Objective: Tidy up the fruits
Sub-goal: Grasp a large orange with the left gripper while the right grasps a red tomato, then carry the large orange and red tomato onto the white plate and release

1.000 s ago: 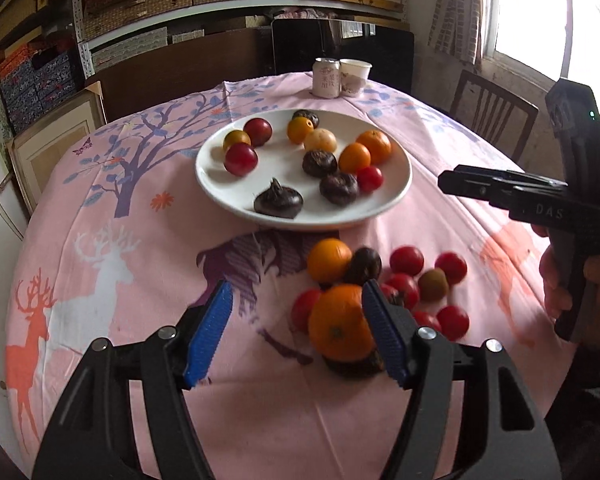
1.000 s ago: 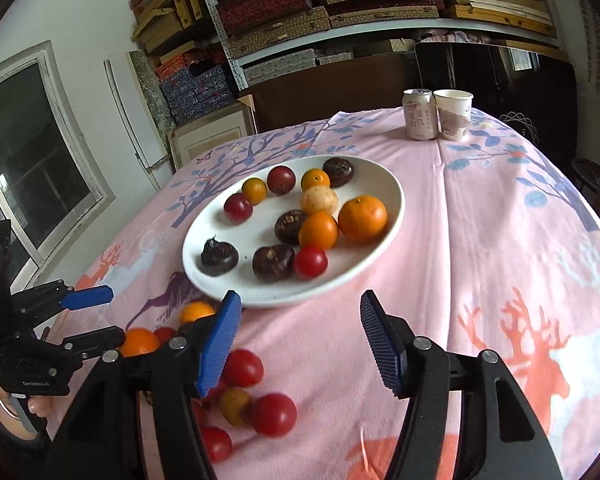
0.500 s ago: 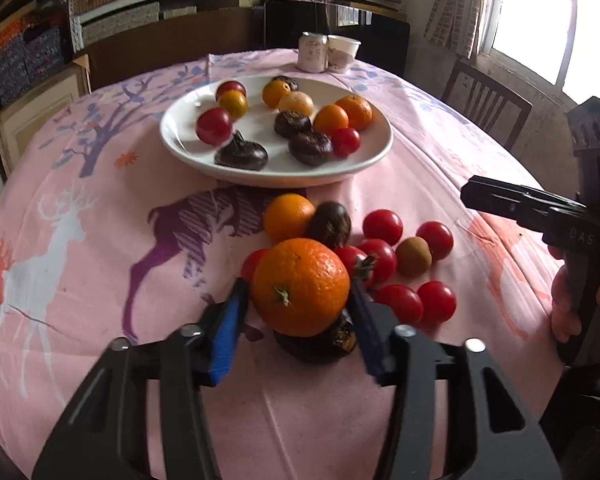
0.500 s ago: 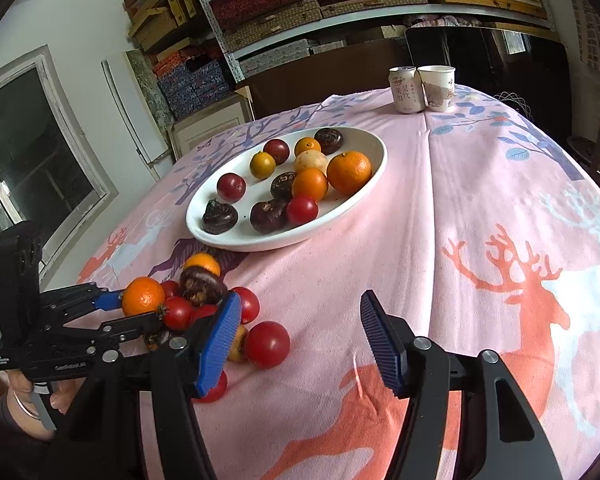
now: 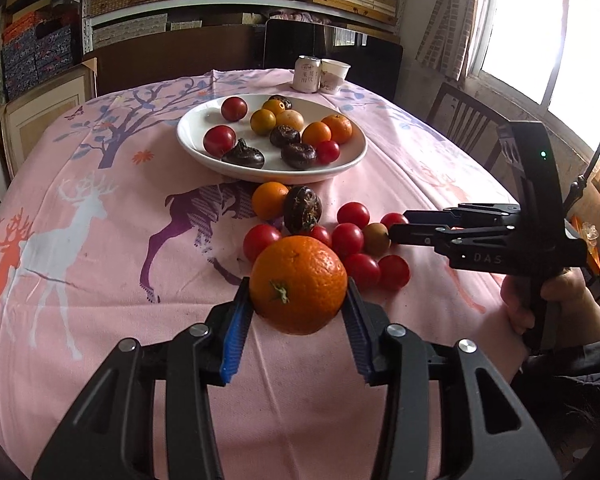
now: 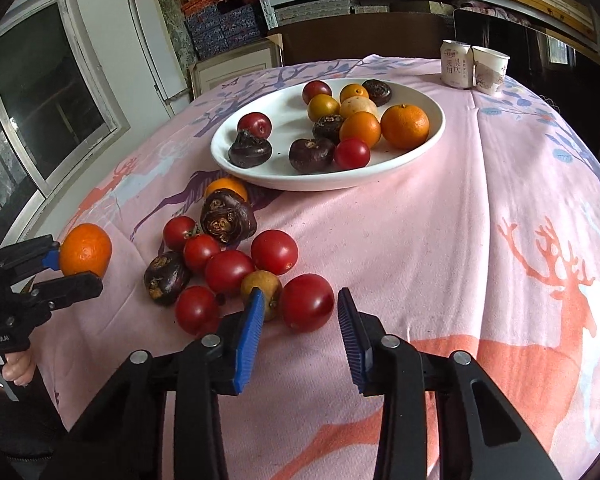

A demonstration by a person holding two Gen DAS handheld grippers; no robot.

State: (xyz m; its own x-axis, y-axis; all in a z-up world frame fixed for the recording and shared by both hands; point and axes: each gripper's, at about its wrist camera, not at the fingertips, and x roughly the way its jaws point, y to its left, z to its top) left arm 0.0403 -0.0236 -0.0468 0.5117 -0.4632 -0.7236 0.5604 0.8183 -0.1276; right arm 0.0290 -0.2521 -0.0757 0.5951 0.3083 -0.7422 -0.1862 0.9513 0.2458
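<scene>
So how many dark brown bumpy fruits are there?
6. Four dark brown fruits on the white round plate, two on the pink tablecloth among the red tomatoes; others may be hidden.

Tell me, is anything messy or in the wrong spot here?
Yes. A bunch of loose fruit lies scattered on the tablecloth beside the white plate, not on it. The left gripper holds one orange in the air.

Blk tongs (image 5: 298, 312), blue ribbed pads (image 6: 250, 334).

can label (image 5: 307, 74) print too small to read, cup (image 6: 490, 69) pattern unclear
</scene>
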